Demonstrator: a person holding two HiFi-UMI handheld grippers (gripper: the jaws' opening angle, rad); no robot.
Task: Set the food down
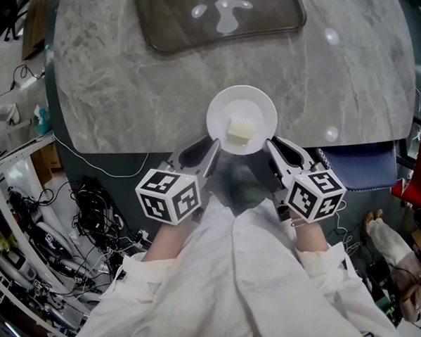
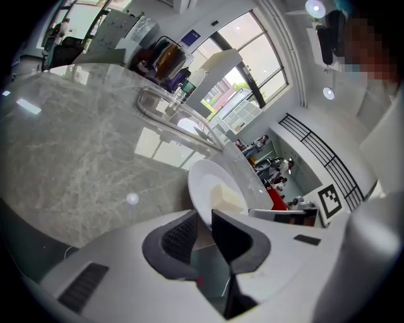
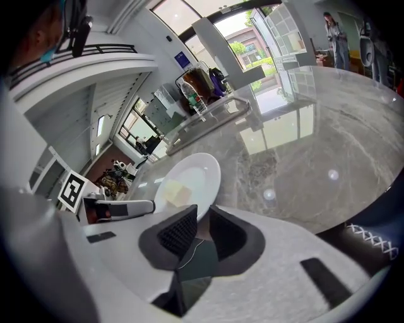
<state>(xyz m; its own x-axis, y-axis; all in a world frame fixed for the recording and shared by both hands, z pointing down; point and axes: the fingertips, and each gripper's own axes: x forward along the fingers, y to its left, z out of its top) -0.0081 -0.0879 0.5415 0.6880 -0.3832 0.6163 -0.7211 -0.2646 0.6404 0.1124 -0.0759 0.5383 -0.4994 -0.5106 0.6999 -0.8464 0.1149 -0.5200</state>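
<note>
A white plate (image 1: 252, 106) carries a pale yellow block of food (image 1: 240, 130) and sits over the near edge of the grey marble table (image 1: 122, 84). My left gripper (image 1: 212, 146) is shut on the plate's near-left rim and my right gripper (image 1: 271, 144) is shut on its near-right rim. In the left gripper view the plate (image 2: 205, 180) with the food (image 2: 226, 198) runs edge-on into the left gripper (image 2: 203, 219). From the right gripper view, the plate (image 3: 196, 176) and food (image 3: 175, 192) enter the right gripper (image 3: 202, 217). Whether the plate rests on the table cannot be told.
A dark mat (image 1: 220, 16) with pale items lies at the table's far side. Just right of my right gripper is a dark blue seat (image 1: 362, 167). Cables (image 1: 93, 206) and racks crowd the floor to the left.
</note>
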